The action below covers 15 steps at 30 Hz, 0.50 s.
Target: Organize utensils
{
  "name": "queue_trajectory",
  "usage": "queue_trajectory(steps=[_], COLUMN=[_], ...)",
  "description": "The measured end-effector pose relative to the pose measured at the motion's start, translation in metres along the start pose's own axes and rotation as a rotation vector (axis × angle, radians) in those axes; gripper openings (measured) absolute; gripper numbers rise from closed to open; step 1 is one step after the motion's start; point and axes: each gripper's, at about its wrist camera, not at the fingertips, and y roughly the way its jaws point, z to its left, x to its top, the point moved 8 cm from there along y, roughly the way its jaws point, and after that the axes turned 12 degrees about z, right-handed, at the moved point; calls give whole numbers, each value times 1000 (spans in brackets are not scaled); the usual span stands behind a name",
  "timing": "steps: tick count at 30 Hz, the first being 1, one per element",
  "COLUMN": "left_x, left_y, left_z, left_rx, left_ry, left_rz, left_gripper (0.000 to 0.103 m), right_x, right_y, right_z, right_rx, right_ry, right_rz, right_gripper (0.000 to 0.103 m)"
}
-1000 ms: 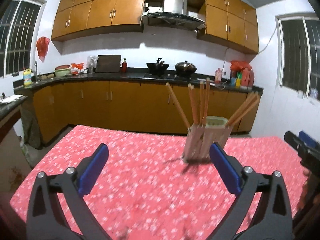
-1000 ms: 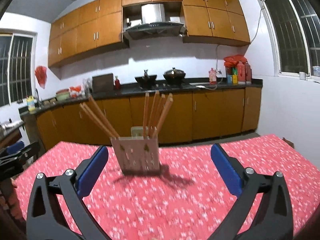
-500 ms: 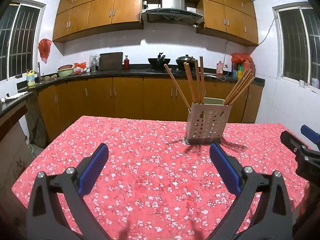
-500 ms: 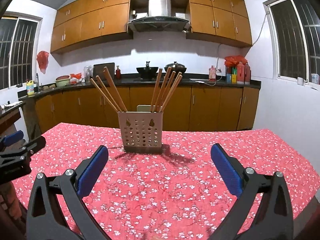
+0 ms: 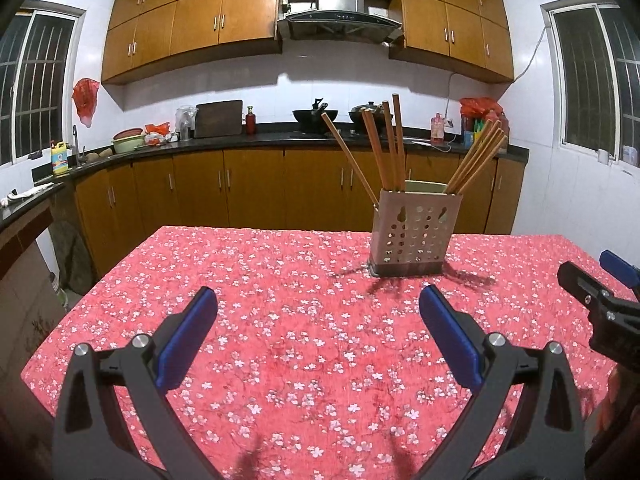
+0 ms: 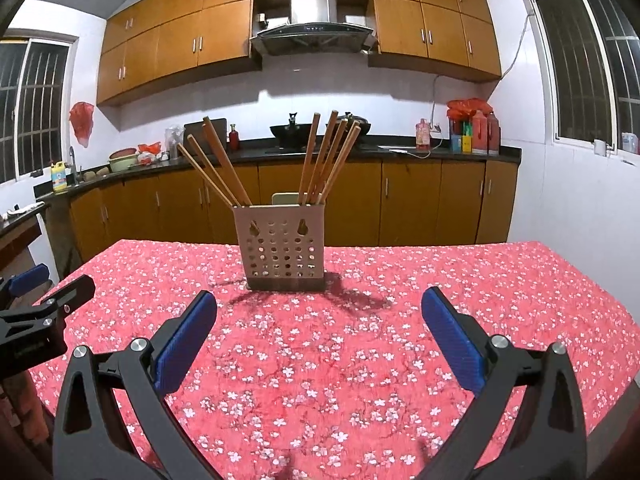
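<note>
Nearest, at the bottom of the left wrist view, the left gripper (image 5: pixel 318 308) has its blue-padded fingers (image 5: pixel 188 340) spread wide with nothing between them, above the red flowered tablecloth (image 5: pixel 280 288). At the bottom of the right wrist view the right gripper (image 6: pixel 319 310) is likewise spread wide and empty, its blue pads (image 6: pixel 452 336) well apart. Each gripper shows at the edge of the other's frame: the right one at the right edge of the left view, the left one at the left edge of the right view.

Further back, the perforated utensil holder (image 6: pixel 283 248) stands upright on the cloth, at centre frame in the right view and right of centre in the left view (image 5: pixel 414 236), well clear of both grippers. Wooden chopsticks (image 6: pixel 324 160) stand in it in two fanned groups, one leaning left (image 6: pixel 212 168) and one leaning right, none touched by either gripper.

Beyond the table, brown base cabinets (image 5: pixel 256 188) carry a dark countertop (image 5: pixel 240 142) with woks (image 5: pixel 314 114) at centre. Wall cabinets (image 5: pixel 192 20) and a range hood (image 5: pixel 342 12) fill the upper frame; barred windows (image 5: pixel 34 84) sit at both sides.
</note>
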Motion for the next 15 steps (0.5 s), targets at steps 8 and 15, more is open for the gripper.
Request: queue_trajectory(steps=[8,15], left_x=[-2,-4], left_y=[2,2], left_z=[0,-3], left_rx=[3,9], left_ry=[0,14], left_rz=[6,1], left_gripper=[99,99], right_x=[-4,-7], right_y=[0,2], right_z=[-3,-3], right_rx=[-5,-15], right_ry=[6,-1], right_rz=[7,16], right_gripper=[101,101])
